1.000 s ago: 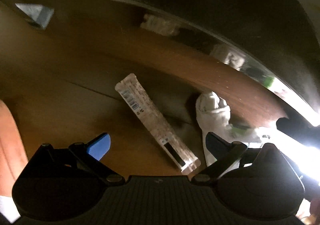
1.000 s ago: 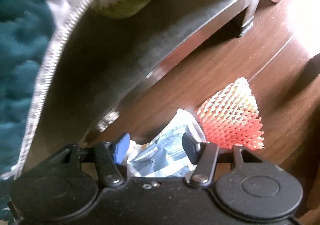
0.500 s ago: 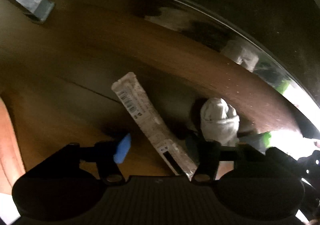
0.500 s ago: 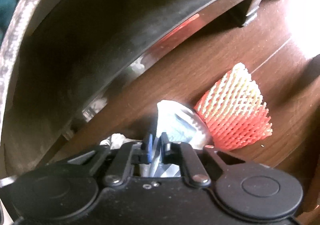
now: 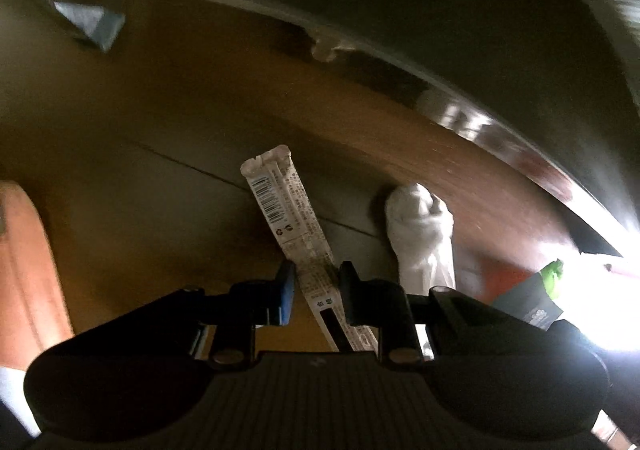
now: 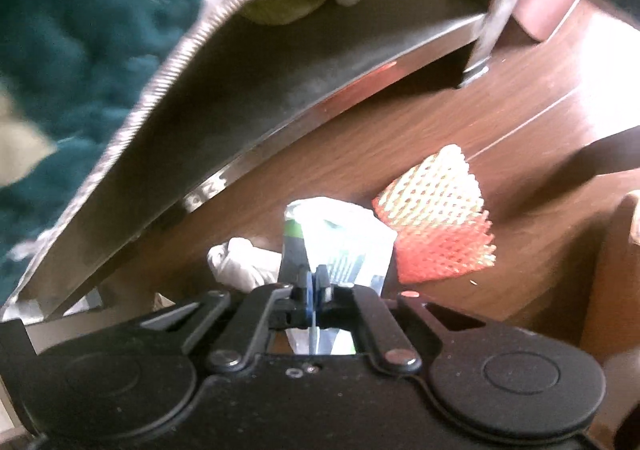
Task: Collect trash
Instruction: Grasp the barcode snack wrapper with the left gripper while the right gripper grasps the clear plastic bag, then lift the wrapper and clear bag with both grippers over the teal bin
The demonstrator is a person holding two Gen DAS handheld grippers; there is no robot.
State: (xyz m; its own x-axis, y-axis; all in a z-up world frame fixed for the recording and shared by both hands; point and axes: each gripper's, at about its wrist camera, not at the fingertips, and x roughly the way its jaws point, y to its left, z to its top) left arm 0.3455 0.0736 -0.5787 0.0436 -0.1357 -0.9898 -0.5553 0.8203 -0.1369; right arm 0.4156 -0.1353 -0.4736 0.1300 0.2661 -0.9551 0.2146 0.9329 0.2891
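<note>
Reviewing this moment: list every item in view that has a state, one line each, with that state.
left gripper: jaws closing around the stick wrapper
stick wrapper: long, flat, between the left jaws
right gripper: shut on the foil packet
foil packet: crumpled, pinched at its lower edge
crumpled tissue: balled up, lying loose on the floor
foam fruit net: folded, lying loose, untouched

The left gripper point(image 5: 314, 282) points straight down, jaws closing; the right gripper point(image 6: 316, 284) is clamped tight.

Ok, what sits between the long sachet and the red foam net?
A crumpled white tissue sits between the sachet and the net; the left wrist view shows it beside the sachet.
</note>
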